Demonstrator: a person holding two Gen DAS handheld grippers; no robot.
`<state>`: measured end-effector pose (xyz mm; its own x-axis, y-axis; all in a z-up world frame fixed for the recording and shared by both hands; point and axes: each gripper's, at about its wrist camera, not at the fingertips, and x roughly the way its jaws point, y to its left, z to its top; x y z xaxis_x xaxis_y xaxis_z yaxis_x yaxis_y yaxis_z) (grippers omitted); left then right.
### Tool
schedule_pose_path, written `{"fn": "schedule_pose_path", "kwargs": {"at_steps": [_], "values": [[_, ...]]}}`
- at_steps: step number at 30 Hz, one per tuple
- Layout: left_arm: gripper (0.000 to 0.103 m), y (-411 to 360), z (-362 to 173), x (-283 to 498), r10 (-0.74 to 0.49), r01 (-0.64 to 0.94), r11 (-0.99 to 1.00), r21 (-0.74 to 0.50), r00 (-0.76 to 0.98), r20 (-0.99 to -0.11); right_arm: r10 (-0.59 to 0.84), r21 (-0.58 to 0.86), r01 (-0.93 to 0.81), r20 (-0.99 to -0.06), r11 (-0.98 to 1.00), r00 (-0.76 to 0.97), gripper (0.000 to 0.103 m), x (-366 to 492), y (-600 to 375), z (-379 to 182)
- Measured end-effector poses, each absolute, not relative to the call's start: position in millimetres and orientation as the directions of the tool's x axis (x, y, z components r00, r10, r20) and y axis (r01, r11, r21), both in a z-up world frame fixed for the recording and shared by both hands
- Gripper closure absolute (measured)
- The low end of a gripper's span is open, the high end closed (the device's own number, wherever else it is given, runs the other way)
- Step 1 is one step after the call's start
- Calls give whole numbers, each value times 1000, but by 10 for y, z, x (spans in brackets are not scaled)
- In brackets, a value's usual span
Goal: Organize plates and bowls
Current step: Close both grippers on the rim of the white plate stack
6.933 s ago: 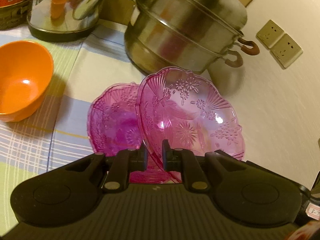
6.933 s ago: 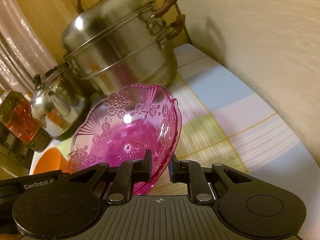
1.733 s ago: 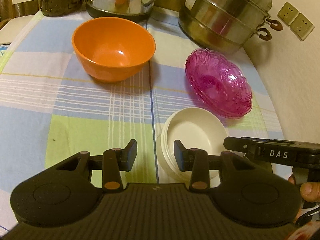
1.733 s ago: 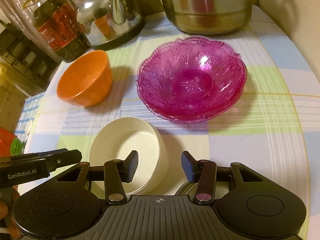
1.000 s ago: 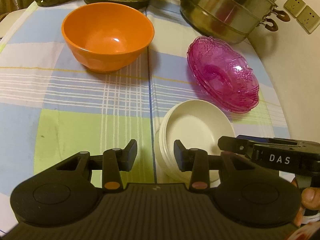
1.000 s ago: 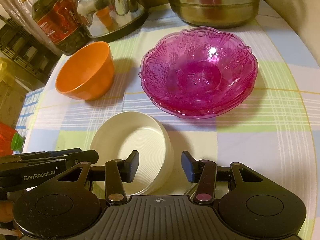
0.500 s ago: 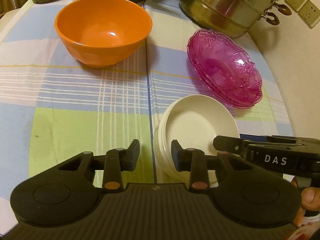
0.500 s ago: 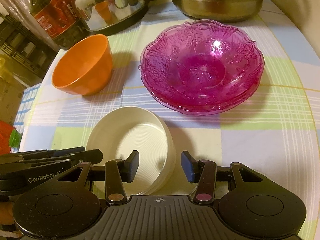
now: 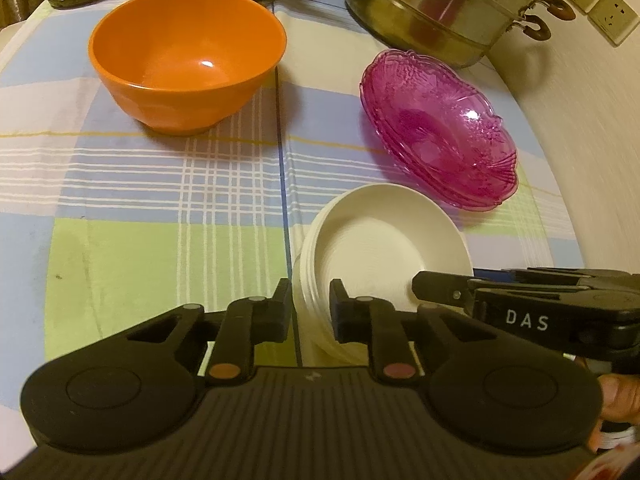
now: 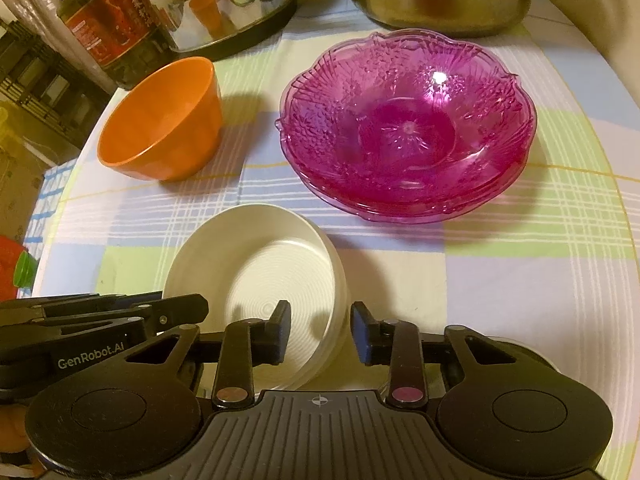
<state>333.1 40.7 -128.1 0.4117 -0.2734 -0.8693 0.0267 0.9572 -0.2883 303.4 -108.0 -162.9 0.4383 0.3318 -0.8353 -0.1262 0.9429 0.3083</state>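
Two views share one checked tablecloth, by a pale wall with sockets. From your left gripper, closing astride the near rim of the cream dishes, you see nested ribbed shallow rounds. From your right gripper, also closing, their right rim sits between the fingers; whether either grips yet, I cannot tell.

left gripper: jaws closing | right gripper: jaws closing
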Motion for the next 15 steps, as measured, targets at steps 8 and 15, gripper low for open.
{"fn": "schedule_pose_path", "kwargs": {"at_steps": [8,15], "values": [[89,402,-1289,3336,-276,43,958,-284,413,-868,316,291,-126,-839,948,442,80,3040,-1089,-1633],[90,398,-1287,3329,-269,42,960,-277,413,-870,303,274,-130,-841,953,447,87,3039,-1095,-1629]]}}
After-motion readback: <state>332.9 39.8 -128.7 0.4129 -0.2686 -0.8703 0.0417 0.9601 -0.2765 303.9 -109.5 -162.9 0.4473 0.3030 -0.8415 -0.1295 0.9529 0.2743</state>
